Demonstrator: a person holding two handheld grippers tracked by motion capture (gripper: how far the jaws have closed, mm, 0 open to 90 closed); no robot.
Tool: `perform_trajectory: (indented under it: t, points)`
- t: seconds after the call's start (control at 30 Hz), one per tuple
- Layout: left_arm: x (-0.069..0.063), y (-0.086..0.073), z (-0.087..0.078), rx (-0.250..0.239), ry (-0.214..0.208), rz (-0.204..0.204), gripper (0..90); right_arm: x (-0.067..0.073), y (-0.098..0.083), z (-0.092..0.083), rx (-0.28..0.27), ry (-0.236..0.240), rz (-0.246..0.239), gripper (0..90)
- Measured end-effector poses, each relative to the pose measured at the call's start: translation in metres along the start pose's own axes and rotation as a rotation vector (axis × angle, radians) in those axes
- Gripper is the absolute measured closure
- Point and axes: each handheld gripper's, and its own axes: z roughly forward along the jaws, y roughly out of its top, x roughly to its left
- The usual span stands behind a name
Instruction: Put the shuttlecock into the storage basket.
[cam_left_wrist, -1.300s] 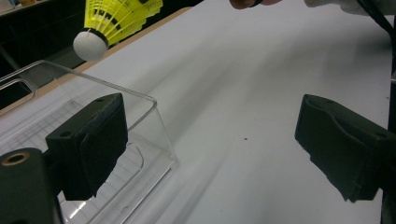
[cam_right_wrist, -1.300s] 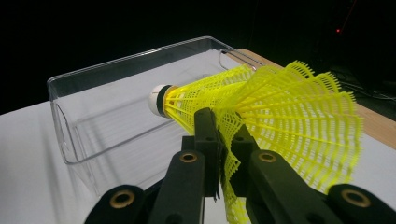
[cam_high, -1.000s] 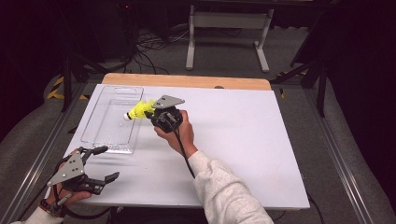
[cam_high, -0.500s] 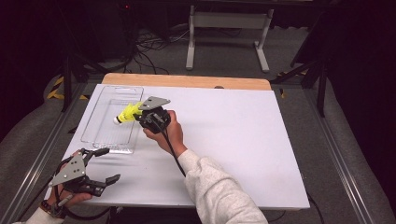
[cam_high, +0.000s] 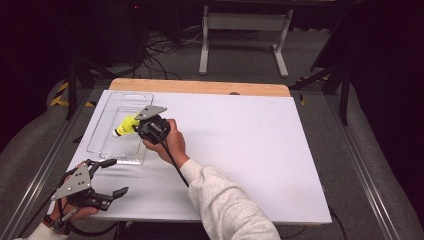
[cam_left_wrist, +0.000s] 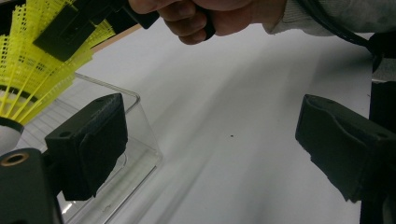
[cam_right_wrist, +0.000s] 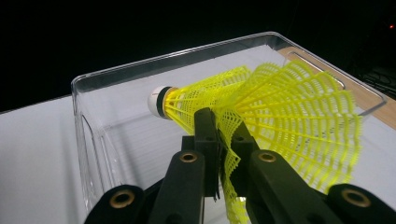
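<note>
Right gripper (cam_high: 136, 128) clamped on a yellow shuttlecock (cam_right_wrist: 261, 107), jaws nearly together, pinching one fold of the mesh skirt. Shuttlecock held above the clear plastic tray (cam_high: 105, 145), white cork nose (cam_right_wrist: 158, 101) pointing across the tray; probably just over its near edge, though height above the bottom is hard to judge.

Handling: very light, skirt soft and springy, already crumpled where pinched. Likely to spring back on release and may roll on its round nose. The firmer hold would be the nose or the collar; the skirt grip risks bending the mesh.

Left gripper (cam_high: 107, 176) rests near the table's (cam_high: 260, 150) front corner, jaws wide apart, nothing between them.

Surroundings: tray walls are the only obstacle; white tabletop otherwise bare.
</note>
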Motion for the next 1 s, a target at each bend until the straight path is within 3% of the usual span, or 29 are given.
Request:
perform_trajectory:
  t: [0.27,1.0]
  points:
    - [0.0,0.0,-0.001,-0.007,-0.004,-0.004,10.0,0.009,0.005,0.018,0.033,0.02,-0.024,87.1]
    - [0.001,-0.001,-0.002,-0.006,-0.016,-0.004,10.3,0.023,-0.003,0.054,0.167,0.046,-0.05,86.1]
